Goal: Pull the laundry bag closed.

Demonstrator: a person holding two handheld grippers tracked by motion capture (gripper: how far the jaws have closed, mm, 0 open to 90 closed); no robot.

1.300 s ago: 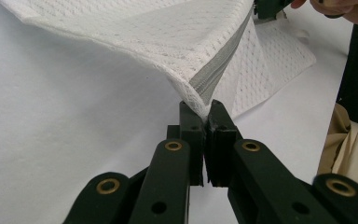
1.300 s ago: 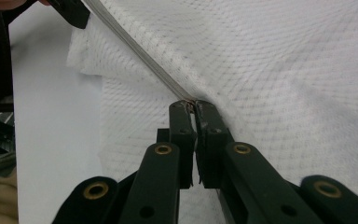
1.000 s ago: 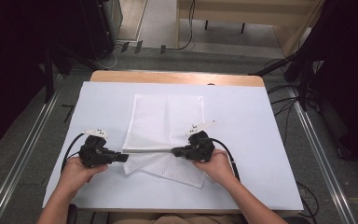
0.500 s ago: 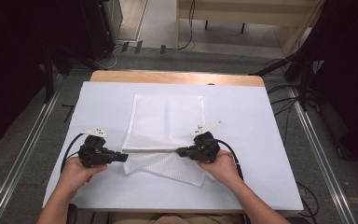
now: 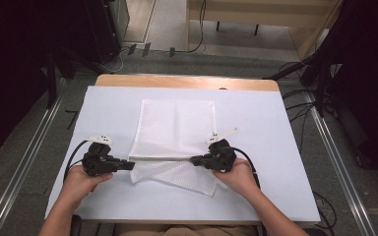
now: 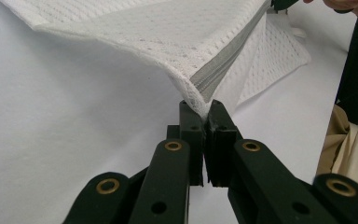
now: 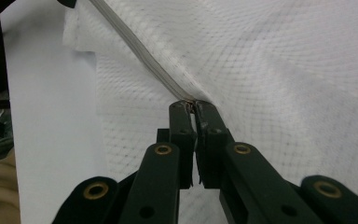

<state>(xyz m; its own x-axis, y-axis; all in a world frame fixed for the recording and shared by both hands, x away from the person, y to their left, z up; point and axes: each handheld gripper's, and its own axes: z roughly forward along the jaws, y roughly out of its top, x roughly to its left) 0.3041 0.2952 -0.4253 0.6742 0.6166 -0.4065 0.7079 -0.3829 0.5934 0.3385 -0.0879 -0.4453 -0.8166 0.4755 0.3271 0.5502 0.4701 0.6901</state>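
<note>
A white mesh bag [image 5: 177,125] with a grey zipper [image 5: 162,159] lies mid-table on the white sheet. My left gripper [image 5: 130,164] is shut on the bag's near-left corner, where the zipper [image 6: 219,74] ends between the black fingertips [image 6: 192,116]. My right gripper [image 5: 193,160] is shut on the zipper [image 7: 140,51] at its other end. The zipper edge is stretched taut between the two grippers, slightly off the table. A lower layer of mesh [image 5: 182,177] spreads toward the front edge beneath it.
The white sheet [image 5: 275,147] covers most of the wooden table [image 5: 187,81]. Metal rails [image 5: 24,157] run along both sides on the floor. Cables [image 5: 305,93] lie at the back right. A person's clothing [image 6: 349,140] is at the right of the left gripper view.
My right gripper has slid to the right along the zipper edge, and the span between the grippers is longer. The left gripper has stayed in place.
</note>
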